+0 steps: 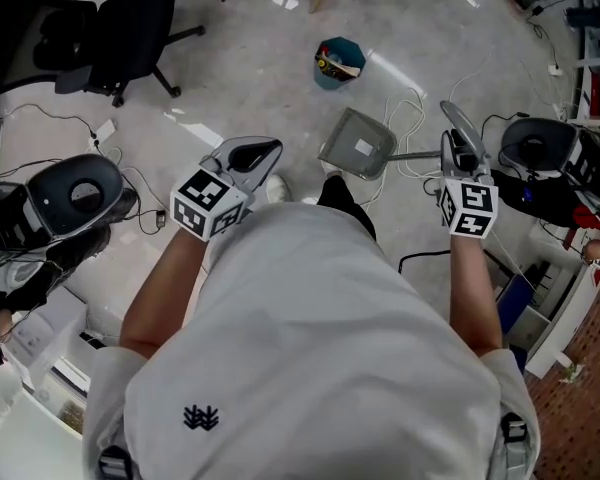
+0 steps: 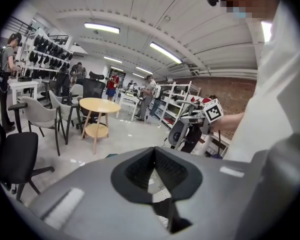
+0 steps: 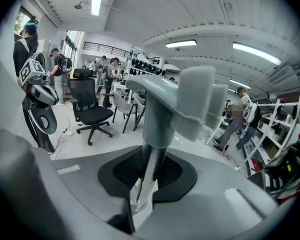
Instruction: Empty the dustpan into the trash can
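Note:
A grey dustpan (image 1: pixel 358 143) hangs low over the floor ahead of my feet, its thin pole running right into my right gripper (image 1: pixel 458 163). In the right gripper view that gripper (image 3: pixel 140 184) is shut on the dustpan handle (image 3: pixel 160 119), whose grey grip rises above the jaws. The small teal trash can (image 1: pixel 338 61) stands on the floor beyond the pan and holds some rubbish. My left gripper (image 1: pixel 258 155) is held at the left, shut with nothing in it; the left gripper view shows its pads (image 2: pixel 176 174) meeting around a small gap.
Black office chairs (image 1: pixel 120 28) stand at the far left. Round black-and-grey machines sit at the left (image 1: pixel 75 193) and right (image 1: pixel 540 143). White cables (image 1: pixel 410 108) trail across the floor near the pan. A round wooden table (image 2: pixel 97 105) and several people are farther off.

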Demonstrator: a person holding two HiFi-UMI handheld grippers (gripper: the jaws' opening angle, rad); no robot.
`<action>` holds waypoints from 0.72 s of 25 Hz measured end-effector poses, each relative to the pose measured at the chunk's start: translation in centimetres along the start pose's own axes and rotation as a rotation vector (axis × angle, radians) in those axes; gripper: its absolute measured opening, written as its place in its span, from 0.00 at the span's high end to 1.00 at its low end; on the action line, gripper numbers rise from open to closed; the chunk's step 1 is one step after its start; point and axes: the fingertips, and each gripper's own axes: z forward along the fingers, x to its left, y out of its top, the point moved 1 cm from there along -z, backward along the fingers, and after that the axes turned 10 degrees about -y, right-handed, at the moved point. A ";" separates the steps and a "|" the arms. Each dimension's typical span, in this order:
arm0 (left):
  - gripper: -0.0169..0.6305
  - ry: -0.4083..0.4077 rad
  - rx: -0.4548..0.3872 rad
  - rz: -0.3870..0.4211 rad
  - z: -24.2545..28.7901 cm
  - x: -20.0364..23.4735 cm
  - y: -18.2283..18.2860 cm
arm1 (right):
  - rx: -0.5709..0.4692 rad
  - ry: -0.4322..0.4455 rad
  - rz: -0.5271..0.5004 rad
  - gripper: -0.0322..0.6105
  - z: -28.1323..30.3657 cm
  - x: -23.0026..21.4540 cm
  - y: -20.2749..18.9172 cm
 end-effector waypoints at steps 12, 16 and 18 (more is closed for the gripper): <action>0.89 0.019 -0.002 -0.004 -1.6 -0.6 -1.1 | -0.026 0.011 0.023 0.88 -0.4 0.6 0.7; 0.89 0.030 -0.005 -0.013 -2.3 -0.5 -1.8 | -0.037 0.013 0.022 0.88 -0.1 1.1 1.2; 0.89 0.034 -0.006 -0.017 -2.6 -0.4 -2.0 | -0.040 0.012 0.021 0.88 0.0 1.2 1.3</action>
